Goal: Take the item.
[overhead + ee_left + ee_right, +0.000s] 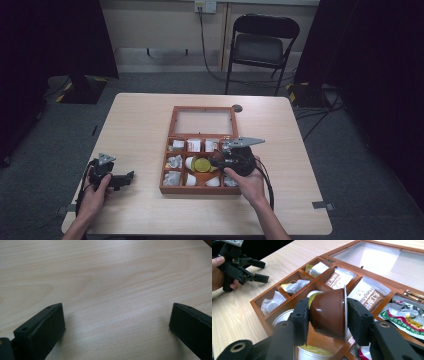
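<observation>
A wooden compartment box with its glass lid laid open sits mid-table. My right gripper hovers over its middle row, shut on a brown capsule cup with a yellow foil top. In the right gripper view the capsule lies on its side, squeezed between both pads, above the box. My left gripper rests on the table left of the box, open with nothing in it. In its own view the left gripper has its jaws wide apart over bare wood.
The compartments hold tea sachets, crumpled packets and white-lidded cups. Another cup sits directly under the held capsule. A black folding chair stands beyond the table. The left gripper appears far off, beside the box.
</observation>
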### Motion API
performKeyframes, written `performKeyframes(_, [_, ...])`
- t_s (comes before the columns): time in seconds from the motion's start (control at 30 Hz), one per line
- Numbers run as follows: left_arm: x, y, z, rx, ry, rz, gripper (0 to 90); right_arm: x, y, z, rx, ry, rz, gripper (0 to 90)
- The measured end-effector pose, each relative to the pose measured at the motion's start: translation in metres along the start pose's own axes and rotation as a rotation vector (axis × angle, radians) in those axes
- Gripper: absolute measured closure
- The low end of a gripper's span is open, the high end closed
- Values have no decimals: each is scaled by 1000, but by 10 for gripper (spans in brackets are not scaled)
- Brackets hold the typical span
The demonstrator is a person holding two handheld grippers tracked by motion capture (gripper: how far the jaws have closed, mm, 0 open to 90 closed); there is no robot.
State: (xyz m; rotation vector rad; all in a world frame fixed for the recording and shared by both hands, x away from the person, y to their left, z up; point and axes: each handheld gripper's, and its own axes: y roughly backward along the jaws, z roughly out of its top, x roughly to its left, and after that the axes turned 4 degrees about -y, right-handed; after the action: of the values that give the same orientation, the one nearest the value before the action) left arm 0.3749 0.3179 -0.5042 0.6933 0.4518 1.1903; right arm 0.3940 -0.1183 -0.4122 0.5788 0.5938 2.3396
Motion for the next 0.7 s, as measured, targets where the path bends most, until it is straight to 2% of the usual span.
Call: performKeyframes(0.7, [0, 0, 0, 1, -1, 0, 0, -10, 17, 3, -44, -23, -20, 549])
